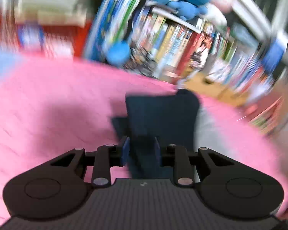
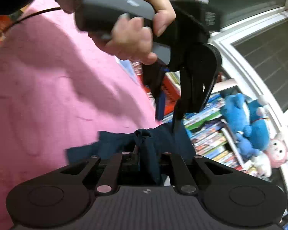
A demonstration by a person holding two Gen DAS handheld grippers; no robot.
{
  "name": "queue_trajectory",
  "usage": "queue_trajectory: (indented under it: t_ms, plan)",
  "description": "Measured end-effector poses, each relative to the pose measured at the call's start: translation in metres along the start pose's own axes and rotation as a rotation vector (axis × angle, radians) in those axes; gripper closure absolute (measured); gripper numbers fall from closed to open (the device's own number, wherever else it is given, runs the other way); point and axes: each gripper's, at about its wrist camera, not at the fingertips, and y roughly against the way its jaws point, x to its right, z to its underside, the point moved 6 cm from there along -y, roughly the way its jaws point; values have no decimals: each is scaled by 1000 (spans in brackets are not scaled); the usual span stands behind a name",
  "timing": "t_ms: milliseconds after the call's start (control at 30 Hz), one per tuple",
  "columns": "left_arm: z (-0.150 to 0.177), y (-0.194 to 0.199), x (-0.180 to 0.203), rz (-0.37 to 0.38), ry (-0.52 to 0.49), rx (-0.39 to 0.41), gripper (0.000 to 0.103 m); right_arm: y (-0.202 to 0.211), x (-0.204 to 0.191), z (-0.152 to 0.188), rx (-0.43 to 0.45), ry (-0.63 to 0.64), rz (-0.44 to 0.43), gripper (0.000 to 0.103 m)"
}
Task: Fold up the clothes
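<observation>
Dark navy garment (image 2: 124, 143), bunched and creased, lifted over pink bedspread (image 2: 48, 76)

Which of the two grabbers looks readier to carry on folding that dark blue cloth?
Probably the right gripper: the navy garment is bunched tight between its fingers. The left gripper also holds cloth, but its view is blurred.

a pink bedspread (image 2: 48, 80) covers the wide surface in the foreground of both views. beyond it stands a shelf of colourful books (image 1: 182, 44), their spines packed close together. blue plush toys (image 2: 245, 118) and a pink one (image 2: 278, 151) sit by the books. a white-framed window (image 2: 259, 57) with dark panes curves along the right.
</observation>
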Motion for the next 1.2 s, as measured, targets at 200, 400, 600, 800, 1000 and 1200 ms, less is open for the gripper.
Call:
queue_trajectory:
  t_ms: [200, 400, 600, 800, 1000, 1200]
  plan:
    - [20, -23, 20, -269, -346, -23, 73, 4, 10, 2, -35, -147, -179, 91]
    - [26, -28, 27, -349, -457, 3, 73, 16, 27, 8, -48, -322, -359, 90]
    - [22, -28, 21, -313, -400, 8, 73, 52, 31, 6, 22, -284, -464, 90]
    - [21, -26, 14, -271, -331, 7, 72, 38, 72, 16, 28, -526, -474, 64]
    - [22, -25, 11, -256, -323, 14, 71, 42, 41, 17, 18, -500, -664, 52]
    - [23, -24, 10, -245, -321, 22, 70, 57, 77, 25, 124, -596, -828, 55]
